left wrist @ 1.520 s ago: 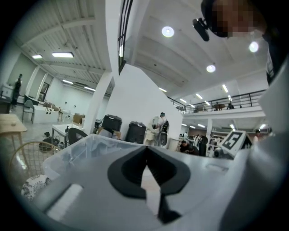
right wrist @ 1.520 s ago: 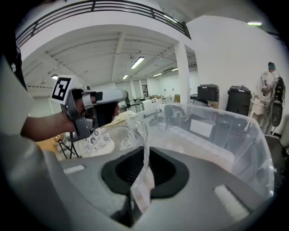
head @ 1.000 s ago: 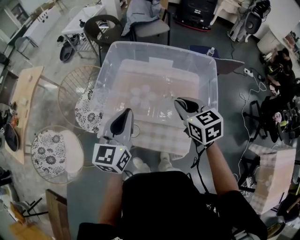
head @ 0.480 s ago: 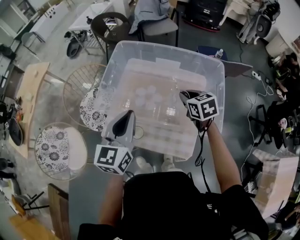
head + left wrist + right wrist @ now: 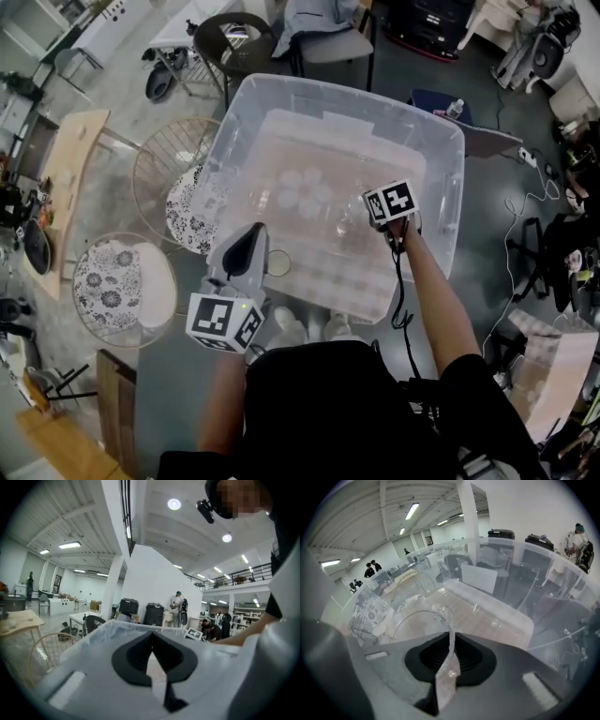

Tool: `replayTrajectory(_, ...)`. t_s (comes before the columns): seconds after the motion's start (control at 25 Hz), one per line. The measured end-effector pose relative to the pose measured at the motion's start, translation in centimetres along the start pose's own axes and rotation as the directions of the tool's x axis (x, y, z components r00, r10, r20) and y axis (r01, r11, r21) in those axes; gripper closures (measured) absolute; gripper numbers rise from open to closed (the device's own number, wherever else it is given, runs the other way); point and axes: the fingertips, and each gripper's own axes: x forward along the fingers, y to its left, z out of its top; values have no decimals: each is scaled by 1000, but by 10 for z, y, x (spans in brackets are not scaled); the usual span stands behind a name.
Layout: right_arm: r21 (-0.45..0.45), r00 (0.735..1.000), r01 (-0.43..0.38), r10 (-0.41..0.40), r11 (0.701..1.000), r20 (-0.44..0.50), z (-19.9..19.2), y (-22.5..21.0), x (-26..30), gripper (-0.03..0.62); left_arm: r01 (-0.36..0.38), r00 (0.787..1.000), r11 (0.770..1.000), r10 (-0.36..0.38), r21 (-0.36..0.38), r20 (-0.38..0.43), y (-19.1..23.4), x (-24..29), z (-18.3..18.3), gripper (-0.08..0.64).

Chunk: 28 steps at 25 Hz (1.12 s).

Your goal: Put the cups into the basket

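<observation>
The basket is a large clear plastic bin (image 5: 330, 90) on the floor in front of me. Several clear cups (image 5: 302, 187) stand together on its bottom. My right gripper (image 5: 367, 216) reaches down inside the bin, right of those cups, and is shut on the thin wall of a clear cup (image 5: 345, 223). In the right gripper view the cup's rim (image 5: 417, 615) curves away to the left of the pinching jaws (image 5: 450, 641). My left gripper (image 5: 251, 236) hovers over the bin's near left edge, shut and empty; in its own view the jaws (image 5: 151, 639) meet with nothing between them.
Two round wire stools with flowered cushions (image 5: 124, 286) (image 5: 190, 214) stand left of the bin. A wooden table (image 5: 64, 169) is further left, and a black round table (image 5: 234, 42) and a chair (image 5: 328, 33) beyond. Cables (image 5: 520, 202) run across the floor at right.
My right gripper has dropped from above the bin's near right side down into the bin, carrying the clear cup. The left gripper has stayed about where it was.
</observation>
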Motion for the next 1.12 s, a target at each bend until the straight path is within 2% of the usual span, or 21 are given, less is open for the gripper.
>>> replayTrajectory(0.36,23,987,15,-11,1000,-161,-36,-17,54,552,-59,998,998,59,-4,-17,10,-3,-5,557)
replayTrajectory(0.72,-52,976,25,-36,998,-215,-57,-21,85,552,-91,995,996,91,-17,-32,15,-3,-12,557)
replayTrajectory(0.88,-65,975,11,-25,998,-223,-60,-18,91,552,-94,994,995,96,34,-47,12,-2,-13,555)
replayTrajectory(1.12,-87,965,1,-24,996,-260,-74,-19,100,551,-88,995,996,89,25,-47,8,-3,-14,555)
